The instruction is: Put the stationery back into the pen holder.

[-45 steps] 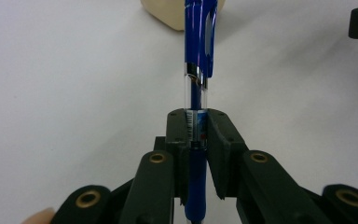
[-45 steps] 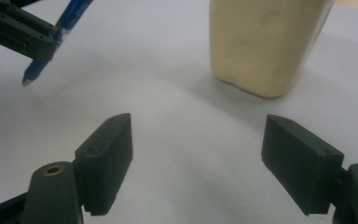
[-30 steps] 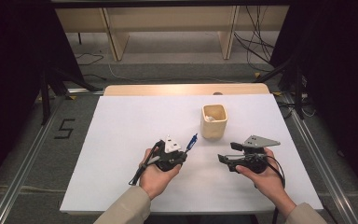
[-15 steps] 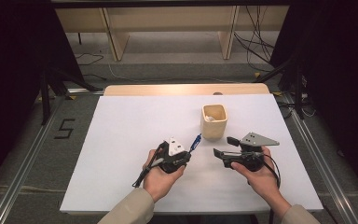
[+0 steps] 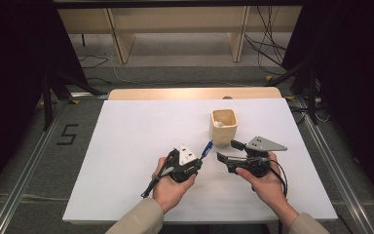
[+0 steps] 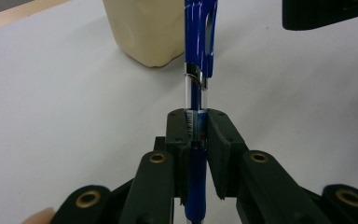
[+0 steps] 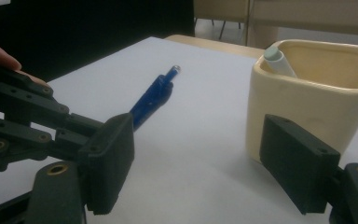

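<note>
While the person's two hands hover over the near half of the white counter (image 5: 126, 146), the left gripper (image 5: 198, 158) has its jaws clamped on a blue pen (image 5: 206, 149). Seen along the left gripper view, the pen (image 6: 196, 93) runs straight up between the two black pads, its clear barrel pinched at the middle and its blue cap and clip sticking out past the jaw tips toward the cream cup (image 6: 144, 28). From above, the pen points up and to the right, its free end close to the cup's near left corner but not touching it.

Just to the right, the right gripper (image 5: 229, 151) is held with its jaws standing wide apart and nothing between them. Its tips face left toward the pen, near it but apart. In the right gripper view the pen (image 7: 154, 98) shows beyond the left pad, held off the counter, and the cup (image 7: 307, 93) sits behind the right pad.

That cup (image 5: 223, 126) stands upright on the counter, right of centre, just beyond both grippers. Something pale and rounded (image 7: 277, 60) leans inside it against the left rim; what it is I cannot tell.
</note>
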`<state>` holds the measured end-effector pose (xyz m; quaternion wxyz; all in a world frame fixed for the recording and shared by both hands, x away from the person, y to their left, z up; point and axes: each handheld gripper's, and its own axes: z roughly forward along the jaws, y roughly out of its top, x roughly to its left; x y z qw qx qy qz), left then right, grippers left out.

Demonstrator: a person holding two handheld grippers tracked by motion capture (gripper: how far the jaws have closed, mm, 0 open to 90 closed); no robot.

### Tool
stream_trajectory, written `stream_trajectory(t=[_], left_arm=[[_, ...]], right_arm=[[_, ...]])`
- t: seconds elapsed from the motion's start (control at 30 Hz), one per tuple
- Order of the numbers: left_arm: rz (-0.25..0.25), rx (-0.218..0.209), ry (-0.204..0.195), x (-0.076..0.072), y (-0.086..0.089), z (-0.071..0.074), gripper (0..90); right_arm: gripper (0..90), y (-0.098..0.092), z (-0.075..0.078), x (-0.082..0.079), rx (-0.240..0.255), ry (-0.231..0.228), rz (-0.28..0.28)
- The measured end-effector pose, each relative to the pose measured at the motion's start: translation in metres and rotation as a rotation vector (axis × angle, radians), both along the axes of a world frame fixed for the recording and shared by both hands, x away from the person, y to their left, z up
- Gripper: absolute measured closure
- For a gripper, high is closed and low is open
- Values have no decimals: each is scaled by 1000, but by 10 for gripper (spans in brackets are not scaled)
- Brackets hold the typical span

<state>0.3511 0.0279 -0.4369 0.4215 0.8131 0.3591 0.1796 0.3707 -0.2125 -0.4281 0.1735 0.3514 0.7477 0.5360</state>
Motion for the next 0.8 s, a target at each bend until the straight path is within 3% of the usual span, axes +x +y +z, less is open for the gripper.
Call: stream_trajectory(t=[0.4,0.8], left_arm=[[2,-7,-13,-2,-3,0,795],[1,-14,-19,-4,-6,0,794]], right_arm=[[282,12,1,2,21,0,20],[364,21,-2,5,40,28,37]])
